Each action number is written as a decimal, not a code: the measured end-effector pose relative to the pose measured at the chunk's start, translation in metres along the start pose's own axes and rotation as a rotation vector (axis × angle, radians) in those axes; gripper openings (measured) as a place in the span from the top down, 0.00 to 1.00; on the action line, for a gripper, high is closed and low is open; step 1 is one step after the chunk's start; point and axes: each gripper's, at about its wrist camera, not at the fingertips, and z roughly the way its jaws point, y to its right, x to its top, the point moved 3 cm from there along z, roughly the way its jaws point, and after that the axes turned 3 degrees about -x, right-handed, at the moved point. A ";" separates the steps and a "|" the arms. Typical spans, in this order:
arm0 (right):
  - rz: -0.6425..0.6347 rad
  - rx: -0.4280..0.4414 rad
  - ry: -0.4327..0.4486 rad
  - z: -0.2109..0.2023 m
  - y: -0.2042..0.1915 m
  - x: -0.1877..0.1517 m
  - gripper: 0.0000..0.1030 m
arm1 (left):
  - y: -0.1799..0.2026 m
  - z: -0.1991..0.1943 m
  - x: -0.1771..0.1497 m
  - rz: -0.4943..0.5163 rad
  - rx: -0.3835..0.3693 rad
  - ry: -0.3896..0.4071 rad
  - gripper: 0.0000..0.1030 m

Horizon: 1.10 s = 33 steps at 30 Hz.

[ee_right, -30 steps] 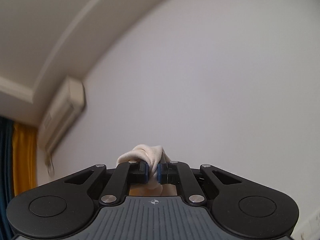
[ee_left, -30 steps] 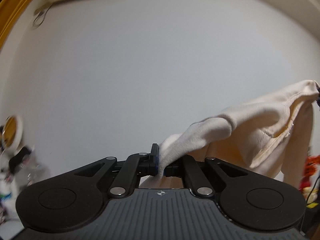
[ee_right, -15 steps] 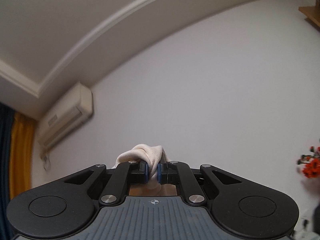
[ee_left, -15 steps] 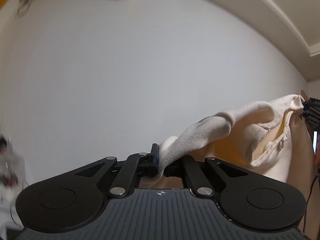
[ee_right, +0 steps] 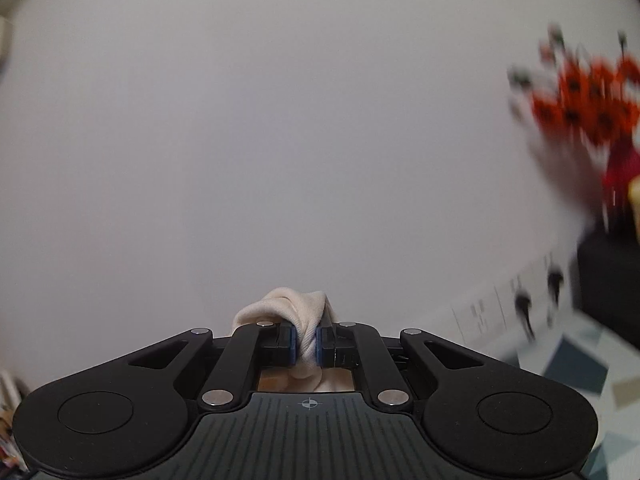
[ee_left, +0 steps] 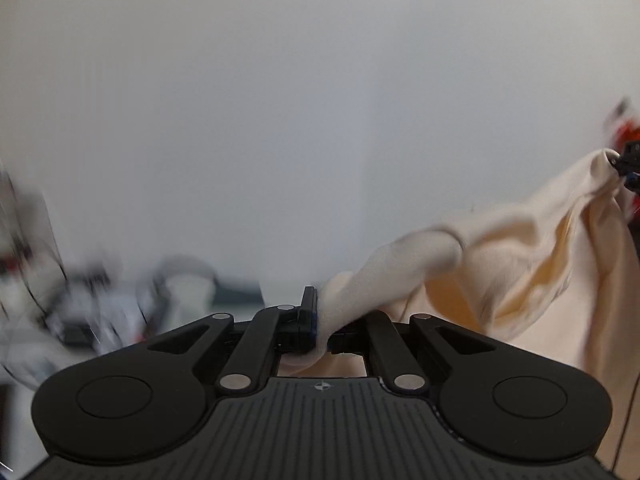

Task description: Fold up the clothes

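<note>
Our left gripper (ee_left: 320, 328) and right gripper (ee_right: 306, 344), both clamping the cream garment (ee_left: 500, 264), have tilted down from the ceiling, ready for laying it flat.

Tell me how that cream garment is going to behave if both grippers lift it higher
Probably floppy: the cream garment sags in soft folds between the left gripper and the right gripper. It looks light, hanging freely from two bunched pinches. It likely won't slip; thick cloth is wedged between the fingers.
</note>
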 end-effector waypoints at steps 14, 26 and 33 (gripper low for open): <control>-0.197 -0.246 -0.426 0.238 0.071 -0.149 0.74 | -0.024 0.107 -0.071 -0.057 0.061 -0.384 0.28; -0.191 -0.210 -0.336 0.098 0.036 -0.120 0.19 | 0.016 -0.010 -0.099 -0.003 -0.248 -0.450 0.26; -0.230 -0.252 -0.463 -0.023 0.032 -0.165 0.17 | 0.044 -0.045 -0.150 0.096 -0.303 -0.490 0.24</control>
